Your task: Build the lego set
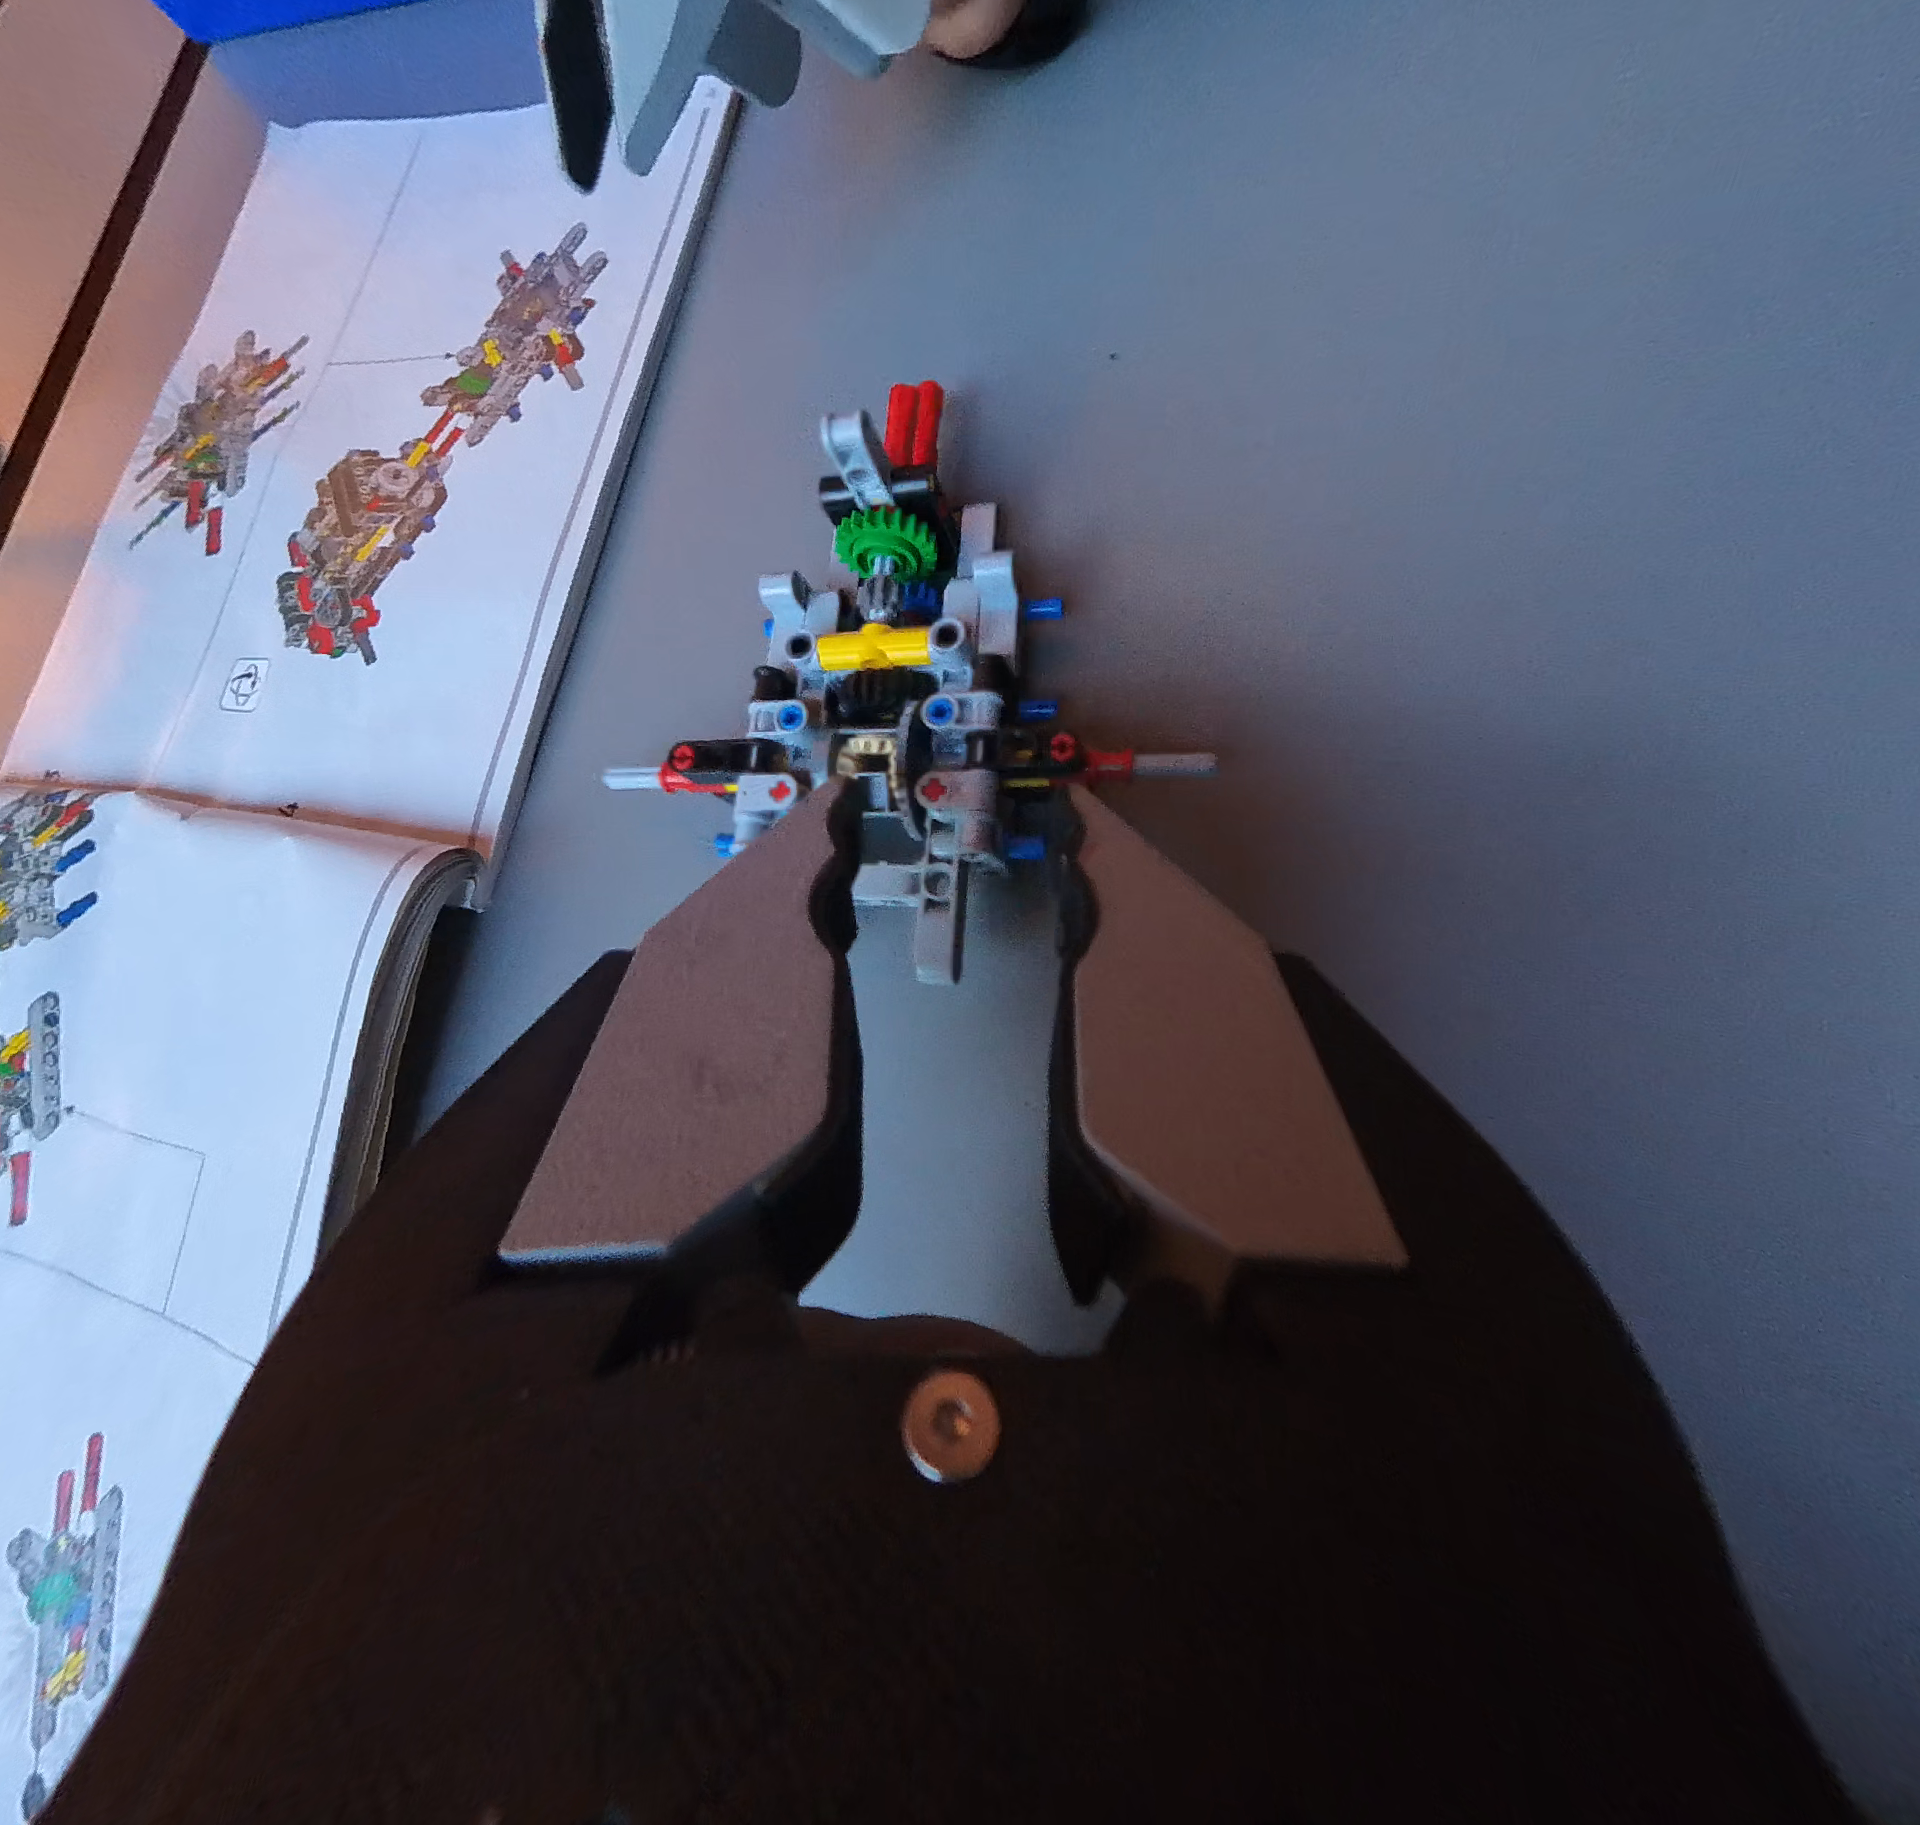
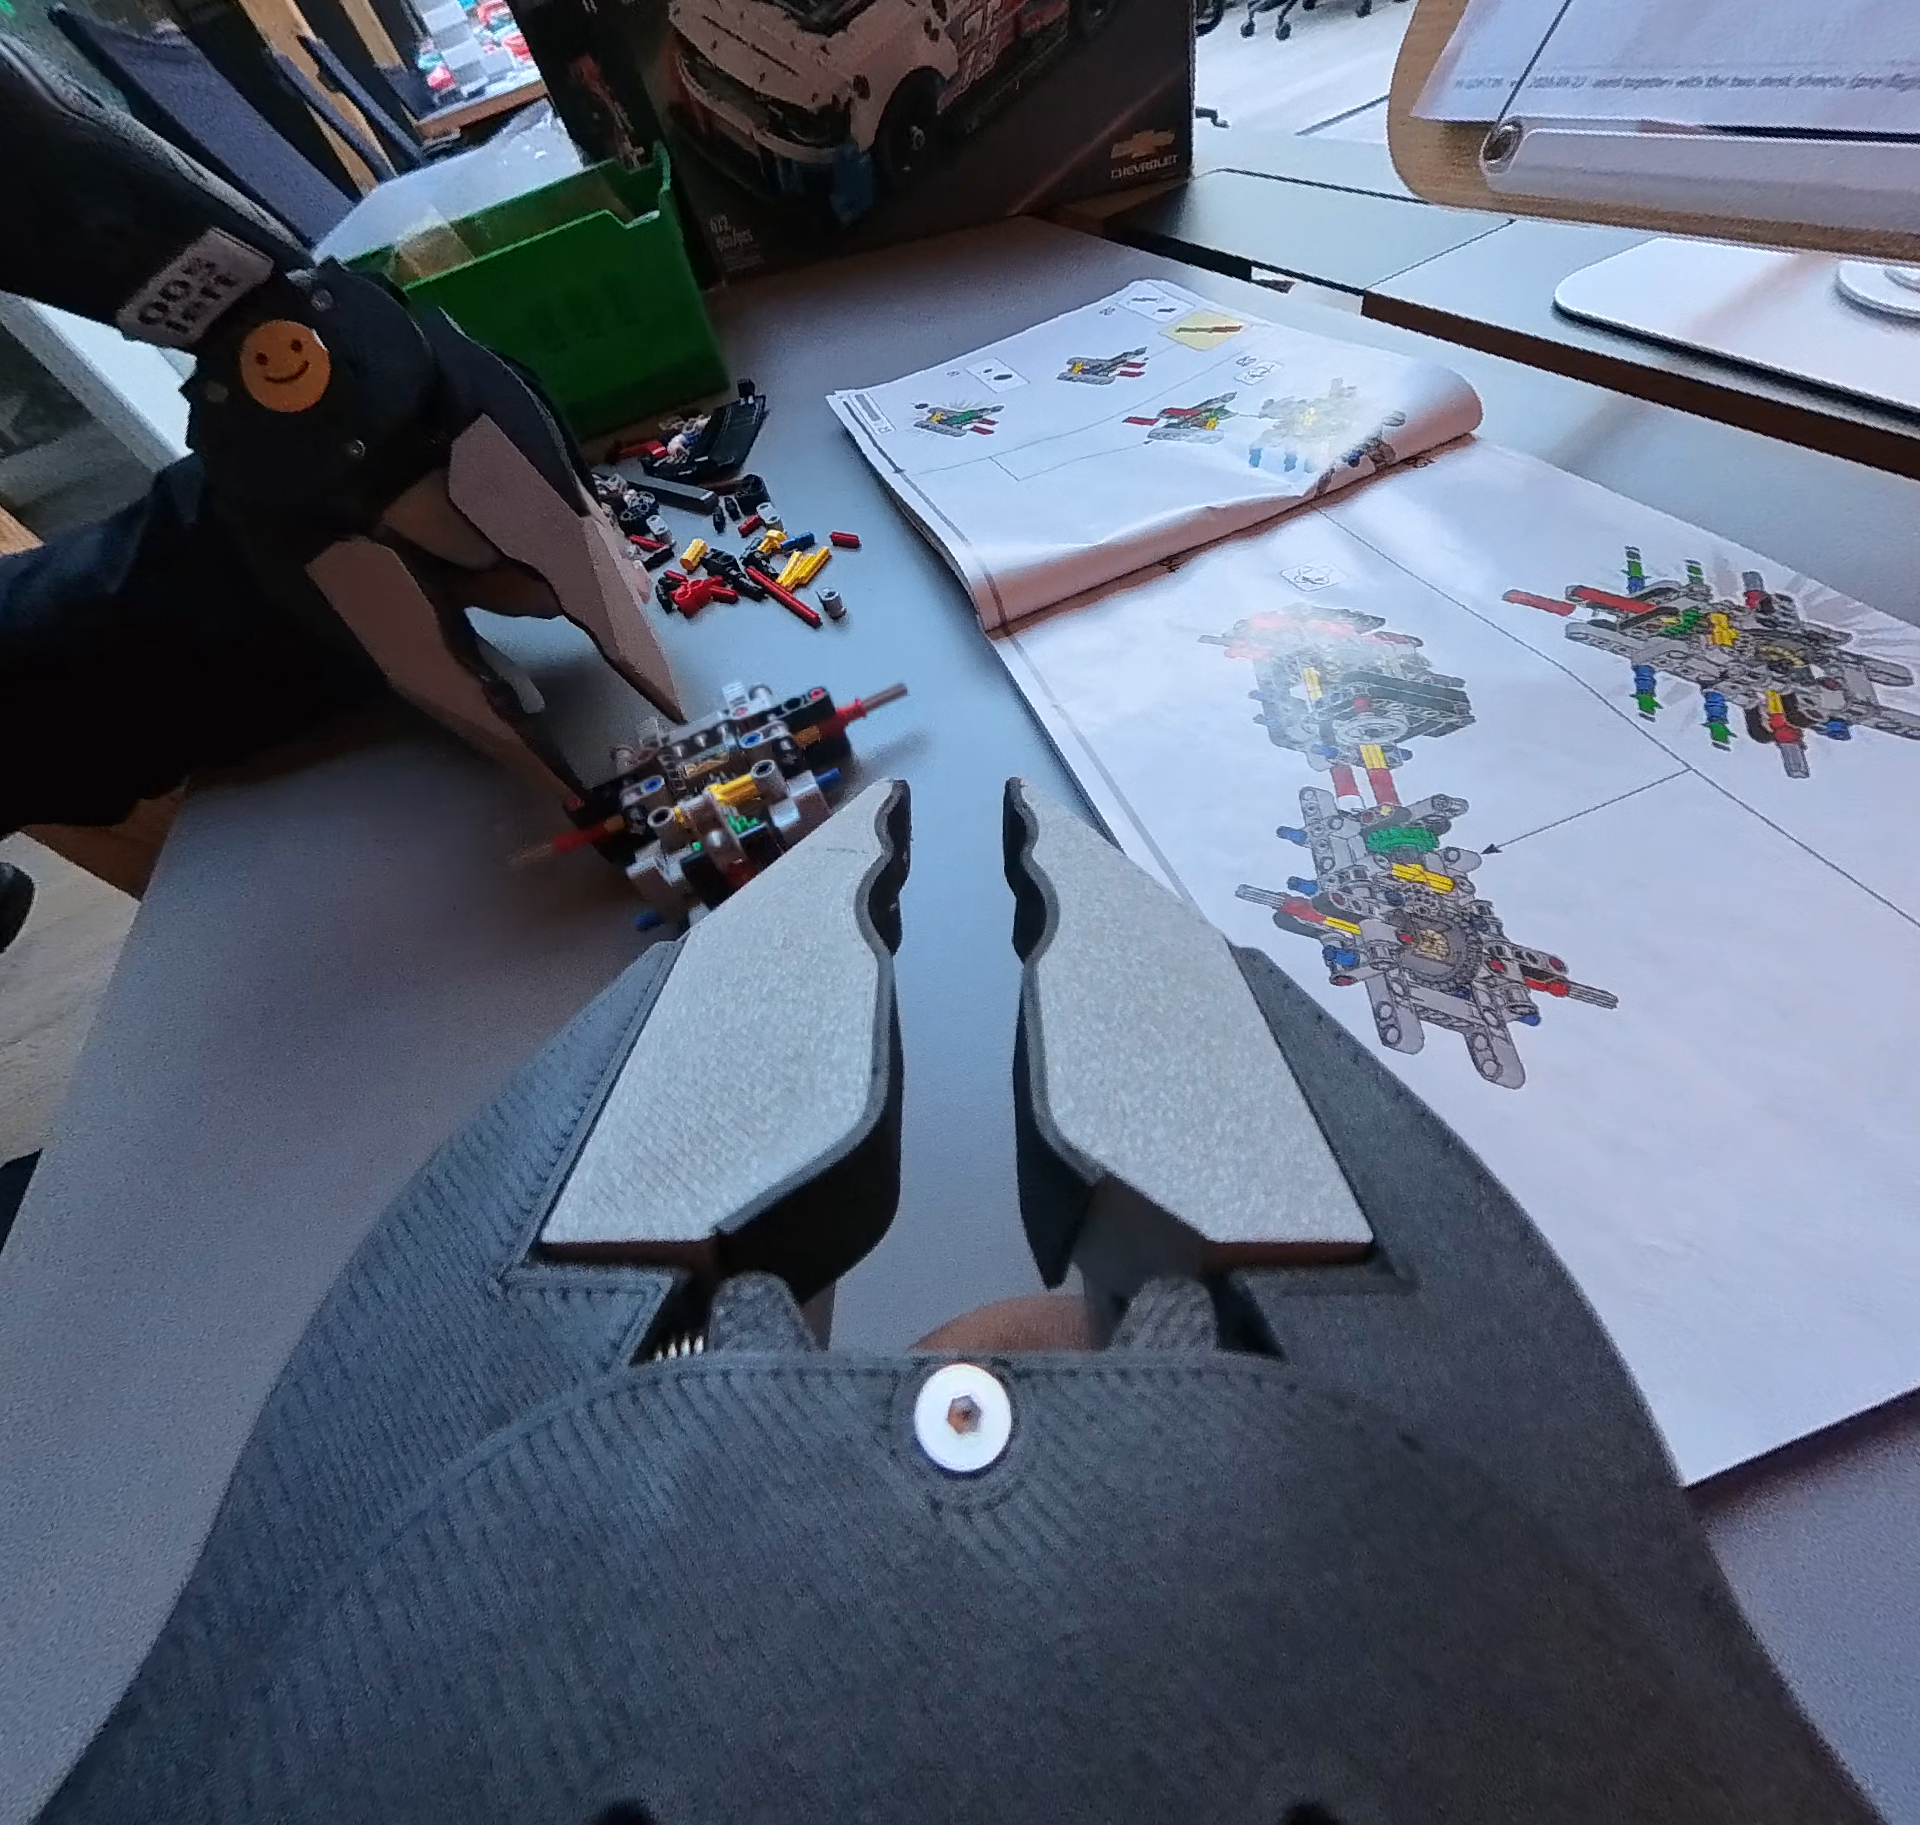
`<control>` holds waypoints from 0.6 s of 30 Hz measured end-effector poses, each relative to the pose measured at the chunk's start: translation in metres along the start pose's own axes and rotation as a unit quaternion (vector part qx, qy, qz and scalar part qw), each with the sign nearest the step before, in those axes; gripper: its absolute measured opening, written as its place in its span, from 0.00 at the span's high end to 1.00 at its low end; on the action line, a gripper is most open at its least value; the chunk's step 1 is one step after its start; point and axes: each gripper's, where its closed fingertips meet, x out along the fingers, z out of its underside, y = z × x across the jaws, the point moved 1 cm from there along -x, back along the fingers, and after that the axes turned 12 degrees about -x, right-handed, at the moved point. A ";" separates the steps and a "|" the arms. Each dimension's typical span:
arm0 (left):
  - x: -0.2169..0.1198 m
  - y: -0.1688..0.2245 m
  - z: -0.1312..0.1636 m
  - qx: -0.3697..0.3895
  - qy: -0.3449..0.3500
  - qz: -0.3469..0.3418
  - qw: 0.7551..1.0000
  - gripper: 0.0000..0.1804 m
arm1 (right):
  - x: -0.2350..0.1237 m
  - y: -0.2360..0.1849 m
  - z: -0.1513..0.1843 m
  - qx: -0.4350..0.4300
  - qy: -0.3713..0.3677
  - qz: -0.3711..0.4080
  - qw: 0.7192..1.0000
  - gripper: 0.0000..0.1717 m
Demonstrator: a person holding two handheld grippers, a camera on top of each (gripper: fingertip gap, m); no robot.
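I am holding the left gripper open astride the near end of the brick model on the table, pads seemingly not pressing. The right gripper is hanging empty, part open, just beside the model. Closing crookedly could pop pins loose.

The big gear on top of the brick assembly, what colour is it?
Green; the gear shows best in the left wrist view.

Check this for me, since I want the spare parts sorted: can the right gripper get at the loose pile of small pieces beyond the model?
Probably yes. The right gripper is open and empty, and bare table leads toward the loose pieces. The model and left gripper sit just left of that line.
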 end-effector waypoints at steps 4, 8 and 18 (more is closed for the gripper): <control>-0.015 0.001 -0.014 -0.020 0.049 0.021 0.998 0.80 | -0.001 0.000 -0.001 0.000 0.003 0.000 1.000 0.92; -0.024 -0.024 -0.028 -0.087 0.108 -0.012 0.990 0.84 | -0.001 0.001 -0.002 0.002 0.007 0.001 1.000 0.92; -0.018 -0.078 0.003 -0.196 0.073 -0.123 0.970 0.86 | 0.001 -0.005 0.000 -0.024 -0.005 -0.001 1.000 0.91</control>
